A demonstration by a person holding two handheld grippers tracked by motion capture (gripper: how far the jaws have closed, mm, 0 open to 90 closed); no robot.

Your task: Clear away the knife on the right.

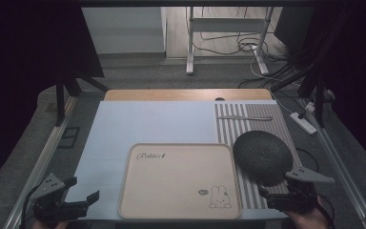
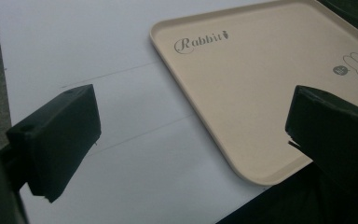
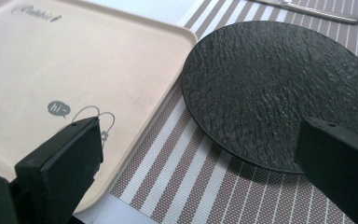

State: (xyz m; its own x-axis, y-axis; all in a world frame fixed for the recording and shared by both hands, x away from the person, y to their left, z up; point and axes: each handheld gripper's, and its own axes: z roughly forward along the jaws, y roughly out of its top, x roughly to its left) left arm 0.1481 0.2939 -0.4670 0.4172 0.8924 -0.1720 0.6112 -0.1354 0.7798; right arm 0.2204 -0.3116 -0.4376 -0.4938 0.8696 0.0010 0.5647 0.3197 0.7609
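The table (image 1: pixel 147 124) carries a beige tray (image 1: pixel 180 180) at 6 o'clock; a black textured plate (image 1: pixel 262 156) sits just beside it at its 3 o'clock, on the striped mat (image 1: pixel 248 125); a knife (image 1: pixel 245 118) lies crosswise at the plate's 12. The right gripper (image 1: pixel 286 198), nearer the plate, and the left gripper (image 1: pixel 62 202) both have fingers spread wide, empty.

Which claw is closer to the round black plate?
The right claw. It sits just at the near edge of the black plate, jaws open. The left claw is far away across the beige tray, at the table's near left corner.
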